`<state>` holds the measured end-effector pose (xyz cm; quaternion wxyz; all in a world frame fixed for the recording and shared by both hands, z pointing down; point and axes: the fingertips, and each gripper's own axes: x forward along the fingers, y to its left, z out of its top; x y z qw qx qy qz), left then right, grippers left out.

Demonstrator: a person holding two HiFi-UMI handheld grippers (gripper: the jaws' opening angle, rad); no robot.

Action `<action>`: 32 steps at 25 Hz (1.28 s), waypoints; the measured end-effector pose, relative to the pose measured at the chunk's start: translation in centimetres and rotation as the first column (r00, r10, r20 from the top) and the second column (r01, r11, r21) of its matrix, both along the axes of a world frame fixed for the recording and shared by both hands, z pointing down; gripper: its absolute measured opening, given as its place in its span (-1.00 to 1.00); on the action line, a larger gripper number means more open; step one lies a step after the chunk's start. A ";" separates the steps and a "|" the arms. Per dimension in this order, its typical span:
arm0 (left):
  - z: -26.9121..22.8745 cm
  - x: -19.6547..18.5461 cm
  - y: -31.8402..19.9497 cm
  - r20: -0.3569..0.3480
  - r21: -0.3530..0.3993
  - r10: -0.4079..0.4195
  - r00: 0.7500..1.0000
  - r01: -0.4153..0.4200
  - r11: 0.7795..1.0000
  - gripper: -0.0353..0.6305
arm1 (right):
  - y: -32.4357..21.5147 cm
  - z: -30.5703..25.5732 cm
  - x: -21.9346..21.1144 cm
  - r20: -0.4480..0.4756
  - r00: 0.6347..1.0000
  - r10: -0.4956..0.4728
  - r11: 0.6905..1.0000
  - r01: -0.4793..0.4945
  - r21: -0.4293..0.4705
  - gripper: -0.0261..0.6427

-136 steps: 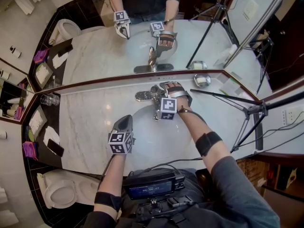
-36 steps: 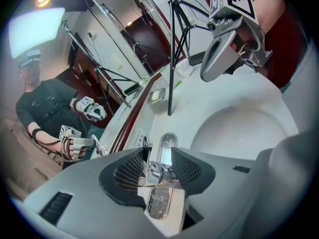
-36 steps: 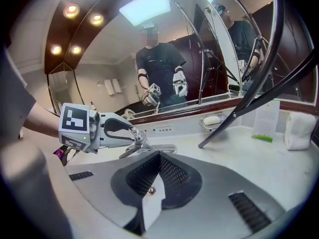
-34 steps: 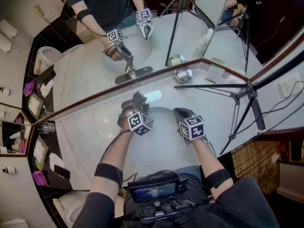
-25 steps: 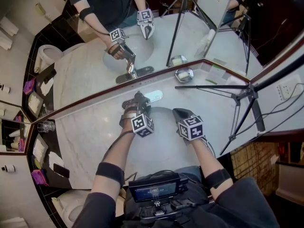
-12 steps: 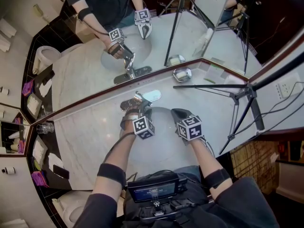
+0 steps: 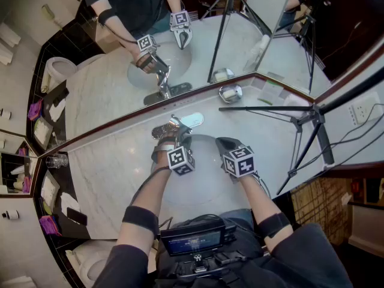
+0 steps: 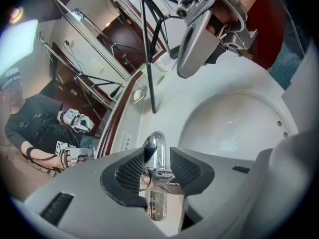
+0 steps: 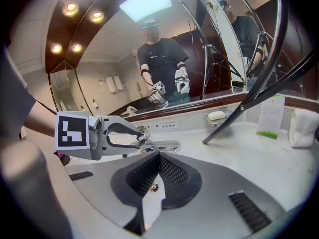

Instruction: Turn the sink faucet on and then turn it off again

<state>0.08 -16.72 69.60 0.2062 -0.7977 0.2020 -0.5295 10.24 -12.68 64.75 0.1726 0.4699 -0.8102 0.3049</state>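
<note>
At the back rim of the sink (image 8: pixel 234 133), left of centre, the left tool (image 8: pixel 157 162) is clamped on the faucet lever (image 8: pixel 155 144), with a meshed pad on each side of the chrome stem. The faucet (image 7: pixel 174 125) is fixed on the marble tabletop (image 7: pixel 114 167), just under the mirror edge. No water stream is made out in the bowl, so it cannot be told whether the on or the off stroke is in hand. For a clean stroke, the lever should be swung along its own arc only, not dragged sideways. Polished chrome is judged slippery, so the clamp should be held firm and square. Further right, the right tool (image 9: pixel 158 158) is held over the bowl, jaws together on nothing, and is best left clear of the lever's path. The soap dish (image 7: pixel 230 93) needs no touching.
</note>
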 end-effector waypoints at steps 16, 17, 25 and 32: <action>-3.0 -0.8 0.6 -0.060 0.002 -0.043 0.997 0.043 0.999 -0.70 | -0.3 -1.0 -0.4 0.004 1.000 -0.024 1.000 0.024 0.018 -0.86; -3.5 -1.2 0.7 -0.071 0.009 -0.054 0.996 0.055 0.998 -0.76 | -0.3 -1.1 -0.6 0.005 1.000 -0.027 0.999 0.027 0.020 -0.86; -7.9 -3.6 2.1 -0.257 -0.016 -0.189 0.948 0.191 0.981 -0.89 | -0.4 -2.3 -2.4 0.000 0.998 -0.070 0.996 0.070 0.046 -0.86; -12.8 -7.0 3.9 -0.568 -0.255 -0.469 0.676 0.397 0.882 -0.89 | -0.5 -3.9 -3.1 0.000 0.995 -0.101 0.992 0.101 0.074 -0.86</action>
